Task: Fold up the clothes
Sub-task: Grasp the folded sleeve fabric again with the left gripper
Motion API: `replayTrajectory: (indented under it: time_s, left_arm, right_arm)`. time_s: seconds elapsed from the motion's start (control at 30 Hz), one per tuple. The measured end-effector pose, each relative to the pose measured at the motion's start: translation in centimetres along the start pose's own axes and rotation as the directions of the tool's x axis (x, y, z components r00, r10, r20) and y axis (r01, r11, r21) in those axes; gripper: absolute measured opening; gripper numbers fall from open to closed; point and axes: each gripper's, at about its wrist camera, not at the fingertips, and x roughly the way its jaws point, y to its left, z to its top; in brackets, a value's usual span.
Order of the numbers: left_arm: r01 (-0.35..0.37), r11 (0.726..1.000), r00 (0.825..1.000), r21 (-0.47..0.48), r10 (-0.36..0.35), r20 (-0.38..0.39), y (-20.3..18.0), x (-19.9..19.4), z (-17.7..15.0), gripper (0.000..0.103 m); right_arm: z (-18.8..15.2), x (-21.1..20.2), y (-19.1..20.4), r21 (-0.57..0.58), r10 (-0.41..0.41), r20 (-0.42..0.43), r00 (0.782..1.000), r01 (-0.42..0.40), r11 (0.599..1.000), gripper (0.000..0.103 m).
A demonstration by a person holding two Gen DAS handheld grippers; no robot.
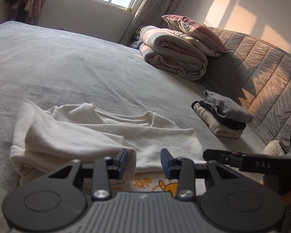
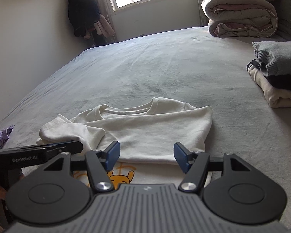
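1. My left gripper (image 1: 143, 163) sits parted over the near edge of the shirt (image 1: 99, 134) — nothing pinched between its pads.
2. My right gripper (image 2: 146, 158) hangs wider apart, also empty, above the shirt's folded hem.
3. The shirt lies partly folded on the bed (image 2: 164, 62), collar away from me, a yellow print showing under the fold.
4. A stack (image 2: 277, 73) of folded clothes sits to the right.
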Motion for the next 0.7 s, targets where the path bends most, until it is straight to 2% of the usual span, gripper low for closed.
replayTrajectory:
  time_s: [0.13, 0.3, 0.53, 0.7]
  left_arm:
    - [0.012, 1.000, 1.000, -0.005, -0.012, 0.025, 0.4, -1.7, 0.6, 0.042]
    - [-0.037, 0.999, 0.999, -0.039, 0.038, 0.022, 1.9, -3.3, 1.2, 0.042]
    - [-0.078, 0.992, 0.997, -0.096, 0.081, 0.021, 5.2, -6.4, 2.1, 0.042]
    - [-0.124, 0.978, 0.990, -0.168, 0.134, 0.046, 7.3, -7.8, 2.3, 0.042]
  right_arm:
    - [-0.1, 0.2, 0.5, -0.007, 0.006, -0.004, 1.000, -0.006, 1.000, 0.065]
    - [-0.2, 0.5, 2.1, -0.047, 0.033, -0.012, 0.999, -0.033, 0.998, 0.065]
    - [0.2, 1.4, 6.3, -0.172, 0.069, -0.014, 0.998, -0.071, 0.983, 0.065]
    - [0.4, 2.8, 11.0, -0.318, 0.104, -0.018, 0.994, -0.104, 0.942, 0.065]
